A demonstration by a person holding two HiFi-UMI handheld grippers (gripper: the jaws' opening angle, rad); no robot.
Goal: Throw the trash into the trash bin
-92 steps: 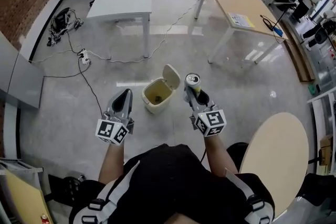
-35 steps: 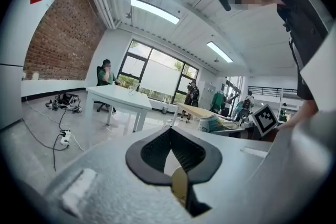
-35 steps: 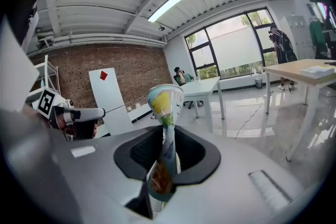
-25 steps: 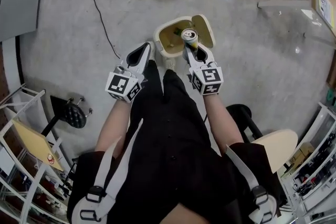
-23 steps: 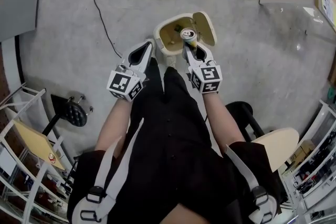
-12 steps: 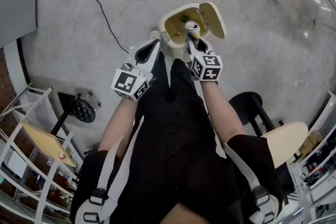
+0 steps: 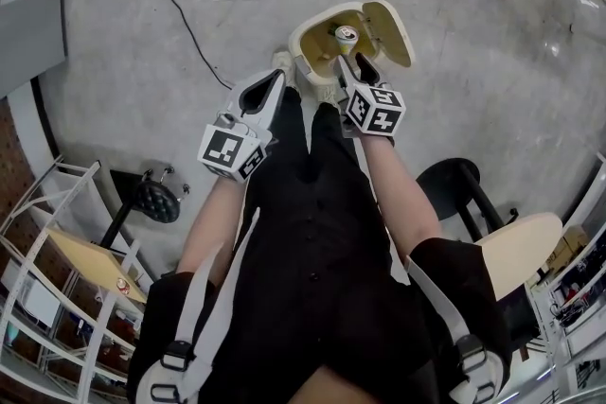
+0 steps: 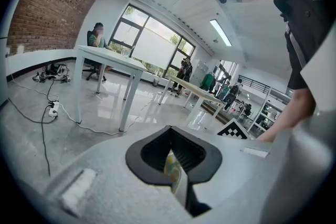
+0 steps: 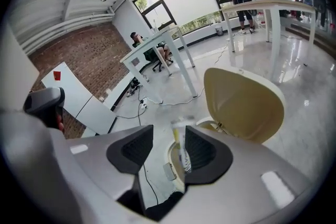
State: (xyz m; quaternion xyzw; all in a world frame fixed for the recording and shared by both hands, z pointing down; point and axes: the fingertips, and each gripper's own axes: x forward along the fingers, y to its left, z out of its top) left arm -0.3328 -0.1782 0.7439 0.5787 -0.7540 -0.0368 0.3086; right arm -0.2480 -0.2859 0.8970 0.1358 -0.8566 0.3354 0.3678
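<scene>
The jaws of my right gripper (image 7: 352, 63) had just been opening, the can (image 7: 347, 34) loose between them, so I centred over the trash bin (image 7: 301, 41); my left gripper (image 7: 273, 80) pinched a flat scrap (image 8: 174, 171).

head view: high above the trash bin (image 7: 300, 45), facing steeply down | right gripper view: close over its lid (image 9: 242, 105), tilted down | left gripper view: beside the bin, facing a far table (image 8: 107, 56) | shared: bin, head and right views
</scene>
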